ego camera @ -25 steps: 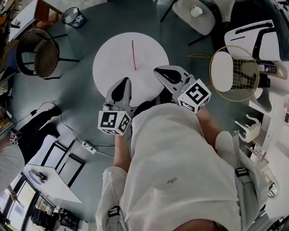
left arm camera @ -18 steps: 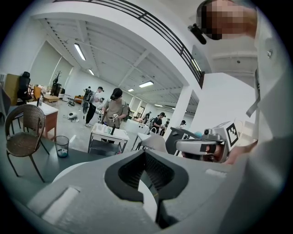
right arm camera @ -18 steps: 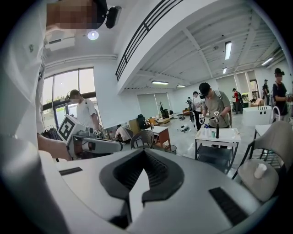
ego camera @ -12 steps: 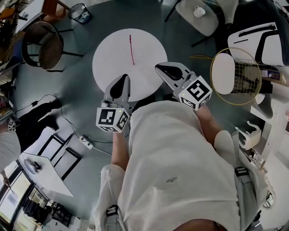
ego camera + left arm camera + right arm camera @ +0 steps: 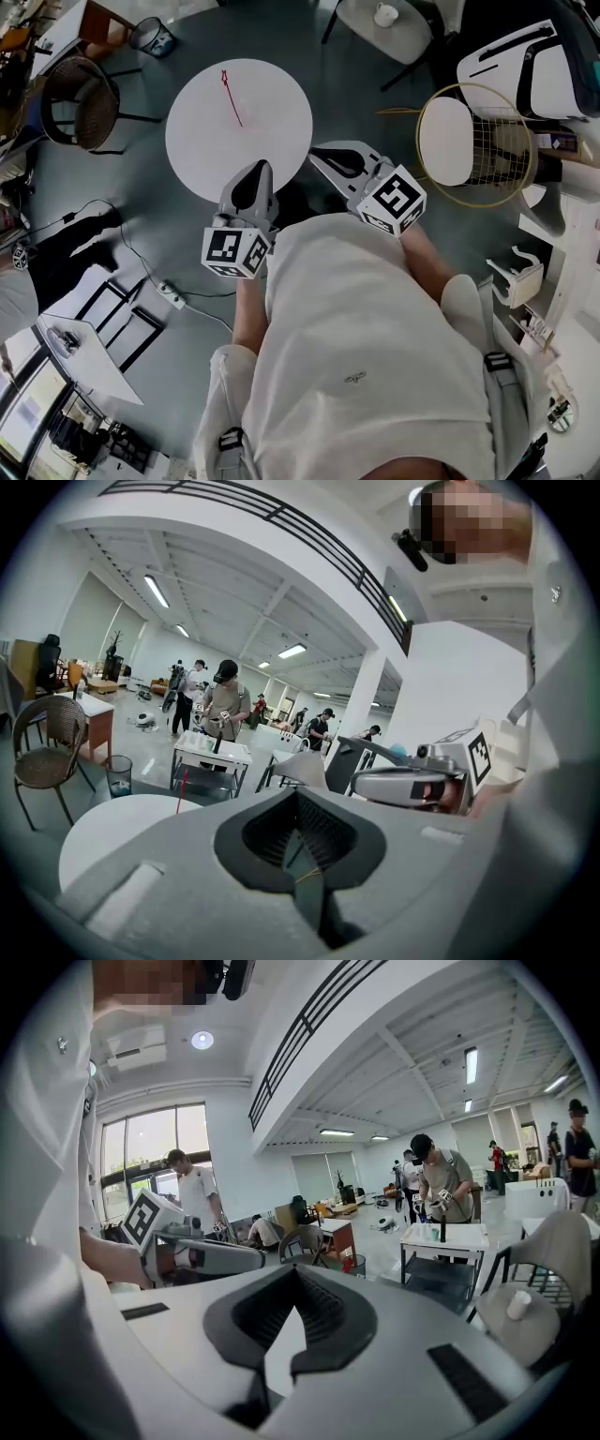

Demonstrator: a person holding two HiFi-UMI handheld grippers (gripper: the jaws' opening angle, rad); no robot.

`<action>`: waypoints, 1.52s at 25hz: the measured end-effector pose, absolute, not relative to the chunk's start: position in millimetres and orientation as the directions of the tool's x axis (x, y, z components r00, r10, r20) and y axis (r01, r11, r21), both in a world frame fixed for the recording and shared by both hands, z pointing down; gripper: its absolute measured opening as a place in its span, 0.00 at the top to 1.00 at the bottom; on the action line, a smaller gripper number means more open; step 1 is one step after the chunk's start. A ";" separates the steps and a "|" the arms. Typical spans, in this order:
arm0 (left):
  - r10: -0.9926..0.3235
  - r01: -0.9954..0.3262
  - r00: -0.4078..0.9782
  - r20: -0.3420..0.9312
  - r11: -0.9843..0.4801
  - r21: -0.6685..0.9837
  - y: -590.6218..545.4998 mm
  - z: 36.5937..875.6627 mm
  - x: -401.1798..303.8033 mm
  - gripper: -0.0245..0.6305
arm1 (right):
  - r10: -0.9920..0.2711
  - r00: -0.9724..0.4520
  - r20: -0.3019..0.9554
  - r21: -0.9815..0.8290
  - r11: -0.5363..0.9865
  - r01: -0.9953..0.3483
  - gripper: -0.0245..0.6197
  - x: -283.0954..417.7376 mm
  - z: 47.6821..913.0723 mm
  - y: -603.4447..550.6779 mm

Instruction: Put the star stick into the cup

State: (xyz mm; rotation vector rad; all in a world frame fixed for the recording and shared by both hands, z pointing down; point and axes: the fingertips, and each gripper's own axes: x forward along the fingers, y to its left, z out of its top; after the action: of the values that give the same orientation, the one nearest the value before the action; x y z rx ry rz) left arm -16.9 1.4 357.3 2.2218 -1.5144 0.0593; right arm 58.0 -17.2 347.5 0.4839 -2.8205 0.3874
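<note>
Here the red star stick [image 5: 232,98] lies flat on the round white table [image 5: 281,112], near its far left edge. It is well apart from the left gripper [image 5: 262,171] and the right gripper [image 5: 321,155] at the near edge, both tongs drawn narrow and holding nothing. The white cup [image 5: 385,14] stands on a grey chair [image 5: 417,37] beyond the far right edge, with a wicker chair [image 5: 75,94] and a waste bin [image 5: 150,36] to the left and a gold wire chair [image 5: 487,141] to the right.

Star stick [image 5: 232,98] lies on round white table [image 5: 267,141].
</note>
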 end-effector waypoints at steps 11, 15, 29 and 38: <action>-0.891 -0.925 0.318 0.323 -0.218 0.311 64.0 370.0 70.1 0.95 | -0.225 -0.933 0.280 -0.263 0.917 -0.300 0.95 150.3 370.5 25.5; -0.901 -0.942 0.256 0.350 -0.150 0.302 101.2 372.8 77.1 0.95 | -0.161 -0.950 0.266 -0.307 0.920 -0.242 0.95 157.8 374.9 48.7; -0.932 -0.962 0.135 0.337 -0.042 0.269 141.9 352.7 73.2 0.95 | -0.032 -0.978 0.207 -0.320 0.942 -0.098 0.95 138.3 357.6 81.7; -0.929 -0.964 0.159 0.334 -0.073 0.257 159.7 350.0 79.0 0.95 | -0.027 -0.970 0.241 -0.259 0.962 -0.091 0.95 136.0 354.4 101.5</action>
State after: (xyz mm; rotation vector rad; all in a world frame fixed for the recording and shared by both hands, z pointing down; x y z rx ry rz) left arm 79.0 159.7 350.0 2.0315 -1.7972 0.1137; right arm 136.0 101.5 354.4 0.0879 -2.8758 0.3956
